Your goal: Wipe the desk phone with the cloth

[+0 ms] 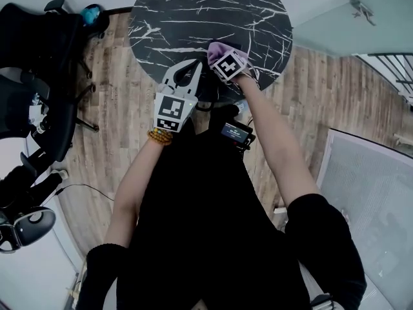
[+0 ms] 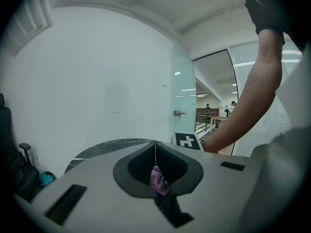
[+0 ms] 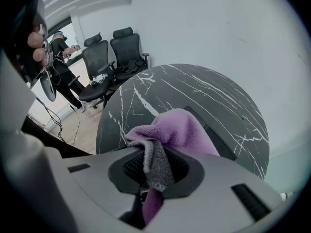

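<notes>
Right forearm (image 1: 274,141) and left forearm (image 1: 132,186) reach down over the near edge of the round worktop (image 1: 193,11), the right hand-held gripper (image 3: 153,161) clamping the purple cloth (image 3: 177,130) above what is probably the desk phone (image 3: 219,140), the left hand-held gripper (image 2: 155,154) closed on a scrap of it, so the wipe likely goes best lowered flat, stroked lightly

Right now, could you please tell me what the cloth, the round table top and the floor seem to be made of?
The cloth looks like fleecy microfibre, purple with a grey looped side. The table top is matt-looking black with white veins: marble or a marble-look laminate, I cannot tell which. The floor shows wood-grain planks, perhaps laminate.
</notes>
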Available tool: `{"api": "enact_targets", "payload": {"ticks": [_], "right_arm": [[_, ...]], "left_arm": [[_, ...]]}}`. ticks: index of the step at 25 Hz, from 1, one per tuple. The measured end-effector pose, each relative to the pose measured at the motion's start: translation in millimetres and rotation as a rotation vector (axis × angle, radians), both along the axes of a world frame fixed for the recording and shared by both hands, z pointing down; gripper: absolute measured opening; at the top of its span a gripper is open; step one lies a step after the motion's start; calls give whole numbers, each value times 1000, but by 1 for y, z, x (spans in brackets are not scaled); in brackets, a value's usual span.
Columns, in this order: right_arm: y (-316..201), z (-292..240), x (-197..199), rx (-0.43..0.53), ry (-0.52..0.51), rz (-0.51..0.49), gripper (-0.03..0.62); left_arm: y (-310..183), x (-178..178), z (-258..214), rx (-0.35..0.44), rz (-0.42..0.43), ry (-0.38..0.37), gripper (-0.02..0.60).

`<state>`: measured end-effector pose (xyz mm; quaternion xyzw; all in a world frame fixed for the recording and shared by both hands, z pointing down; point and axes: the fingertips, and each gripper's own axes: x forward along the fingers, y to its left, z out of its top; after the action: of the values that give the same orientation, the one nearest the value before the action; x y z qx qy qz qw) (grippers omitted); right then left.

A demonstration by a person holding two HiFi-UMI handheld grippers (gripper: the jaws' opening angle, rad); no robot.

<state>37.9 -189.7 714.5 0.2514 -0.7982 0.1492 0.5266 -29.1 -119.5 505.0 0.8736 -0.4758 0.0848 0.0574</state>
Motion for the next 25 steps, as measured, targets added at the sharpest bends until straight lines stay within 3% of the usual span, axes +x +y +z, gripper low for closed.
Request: {"api": "enact_targets", "payload": {"ticks": [25], "right_arm": [[45, 22, -10, -64, -32, 35, 61]], "left_arm": [[1, -7, 5, -10, -8, -18, 18]]}}
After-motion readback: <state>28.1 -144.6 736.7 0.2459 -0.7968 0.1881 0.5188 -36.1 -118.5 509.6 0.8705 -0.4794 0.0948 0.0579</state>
